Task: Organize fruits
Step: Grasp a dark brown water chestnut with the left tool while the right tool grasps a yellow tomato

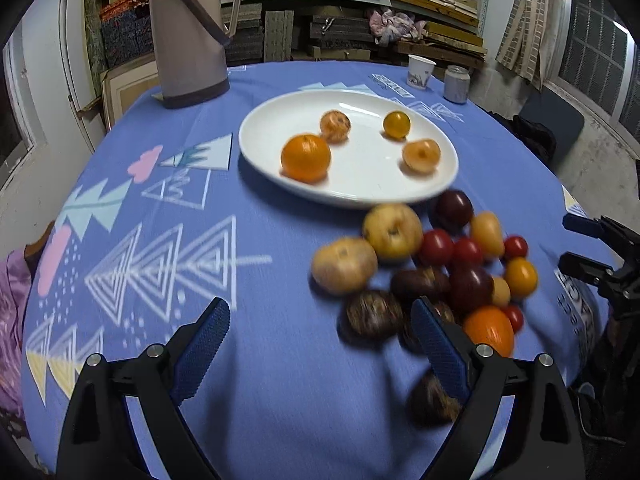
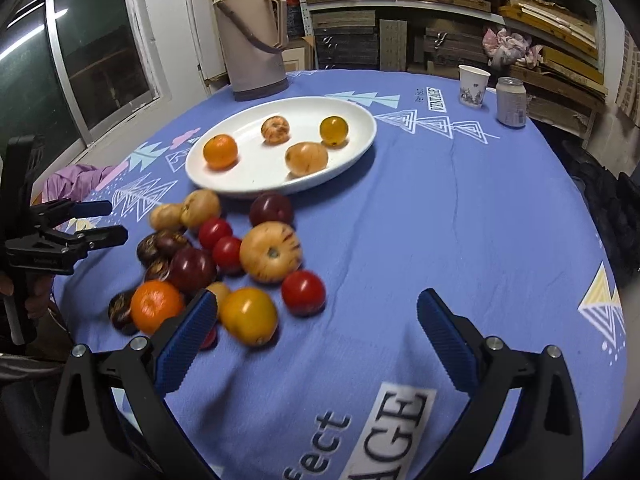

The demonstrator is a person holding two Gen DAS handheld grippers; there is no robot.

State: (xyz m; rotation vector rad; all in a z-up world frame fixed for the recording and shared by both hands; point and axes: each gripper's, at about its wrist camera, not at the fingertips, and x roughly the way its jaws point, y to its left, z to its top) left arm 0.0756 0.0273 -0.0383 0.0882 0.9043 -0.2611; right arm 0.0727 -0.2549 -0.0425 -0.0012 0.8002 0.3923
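A white plate (image 1: 360, 178) (image 2: 248, 178) on the blue tablecloth holds an orange (image 1: 306, 158), a yellow tomato (image 1: 397, 124) and two pale orange fruits. In front of it lies a loose pile of fruit (image 1: 440, 264) (image 2: 224, 256): red tomatoes, dark plums, yellowish apples, oranges. My left gripper (image 1: 320, 308) (image 2: 114, 221) stands open over the cloth at the pile's left side, with dark fruits by its right finger. My right gripper (image 2: 318, 300) (image 1: 570, 242) is open at the pile's right side. A yellow fruit (image 2: 248, 316) and a red tomato (image 2: 303, 292) lie by its left finger. Neither holds anything.
A tall beige thermos jug (image 1: 188, 36) (image 2: 252, 32) stands at the table's far side. A paper cup (image 2: 474, 86) and a can (image 2: 511, 102) stand at the far right. Stacked boards fill shelves behind. A purple cloth (image 2: 76, 182) hangs off the left edge.
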